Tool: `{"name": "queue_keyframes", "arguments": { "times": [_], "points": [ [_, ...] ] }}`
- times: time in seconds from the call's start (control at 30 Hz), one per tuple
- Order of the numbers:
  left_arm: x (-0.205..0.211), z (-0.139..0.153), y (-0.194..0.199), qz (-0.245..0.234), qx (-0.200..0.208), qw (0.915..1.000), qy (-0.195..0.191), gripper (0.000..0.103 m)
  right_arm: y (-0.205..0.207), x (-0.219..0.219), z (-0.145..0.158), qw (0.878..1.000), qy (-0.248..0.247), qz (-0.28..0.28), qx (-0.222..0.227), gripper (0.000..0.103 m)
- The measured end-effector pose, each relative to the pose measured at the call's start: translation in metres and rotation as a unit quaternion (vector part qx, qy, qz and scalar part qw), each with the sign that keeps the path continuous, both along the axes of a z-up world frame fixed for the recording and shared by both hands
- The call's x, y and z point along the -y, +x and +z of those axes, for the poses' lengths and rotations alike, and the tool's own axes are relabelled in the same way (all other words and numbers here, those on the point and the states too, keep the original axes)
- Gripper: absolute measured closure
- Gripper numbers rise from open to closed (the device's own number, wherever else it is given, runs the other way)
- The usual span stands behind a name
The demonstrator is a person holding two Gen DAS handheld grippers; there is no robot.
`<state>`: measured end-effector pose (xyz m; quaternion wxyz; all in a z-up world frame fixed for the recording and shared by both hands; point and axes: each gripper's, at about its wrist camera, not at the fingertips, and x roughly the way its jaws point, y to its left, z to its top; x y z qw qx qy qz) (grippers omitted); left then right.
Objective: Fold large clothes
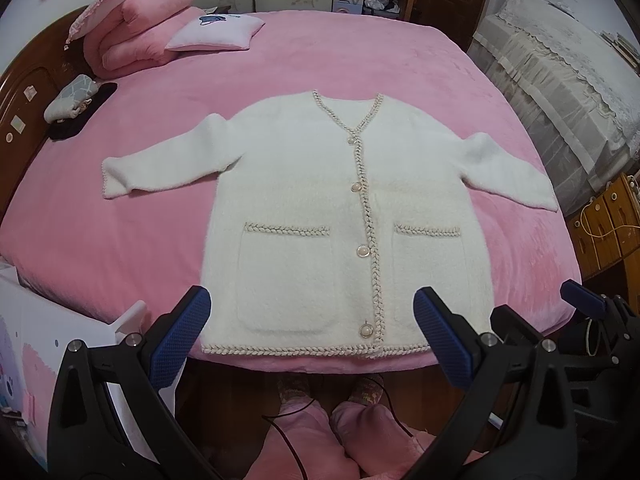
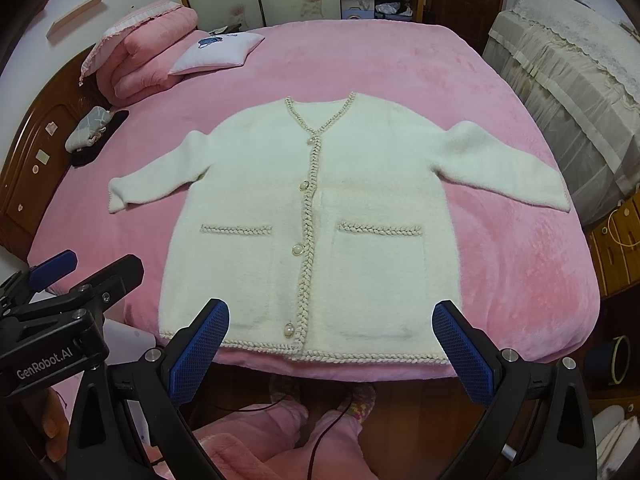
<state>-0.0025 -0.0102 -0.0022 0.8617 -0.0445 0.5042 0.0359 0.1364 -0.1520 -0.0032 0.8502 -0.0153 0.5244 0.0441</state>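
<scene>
While both tools are held off the near edge of the bed (image 1: 360,56), a white cardigan (image 1: 320,208) is seen laid flat, buttoned, front up, sleeves out, hem at that edge. L gripper (image 1: 312,332) & R gripper (image 2: 332,340) are spread wide, nothing pinched. Pillow (image 1: 216,32) lies at bed's far-left corner.

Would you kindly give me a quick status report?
Left gripper, right gripper open, empty. White cardigan flat, buttoned, sleeves spread on pink bed. Nothing obstructing.
</scene>
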Motion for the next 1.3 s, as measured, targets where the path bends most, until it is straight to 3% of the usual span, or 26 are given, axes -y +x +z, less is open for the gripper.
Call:
{"name": "queue_keyframes", "arguments": {
  "times": [0.43, 0.53, 0.73, 0.87, 1.0, 1.17, 1.3],
  "points": [
    [0.001, 0.007, -0.005, 0.029, 0.003, 0.9996, -0.005, 0.002, 0.010, 0.027, 0.004, 1.000, -0.026, -0.011, 0.002, 0.000],
    [0.003, 0.013, 0.002, 0.038, -0.003, 0.9991, -0.018, 0.002, 0.018, 0.028, 0.016, 1.000, -0.027, -0.007, 0.008, 0.000],
    [0.007, 0.028, 0.012, 0.070, -0.020, 0.9973, -0.009, 0.002, 0.023, 0.021, 0.053, 0.998, -0.047, 0.023, 0.035, 0.000],
    [0.006, 0.038, 0.012, 0.087, -0.017, 0.9959, -0.020, 0.002, 0.034, 0.020, 0.071, 0.998, -0.041, 0.042, 0.021, 0.000],
    [-0.003, 0.044, 0.008, 0.112, -0.016, 0.9935, -0.008, 0.002, 0.046, 0.026, 0.082, 0.999, -0.018, 0.041, 0.013, 0.000],
    [-0.024, 0.036, 0.005, 0.154, -0.048, 0.9864, 0.032, 0.002, 0.065, 0.022, 0.088, 0.999, -0.010, 0.046, 0.005, 0.000],
    [-0.056, 0.025, 0.000, 0.183, -0.060, 0.9810, 0.022, 0.002, 0.087, 0.004, 0.080, 0.999, -0.008, 0.053, -0.012, 0.000]
  ]
}}
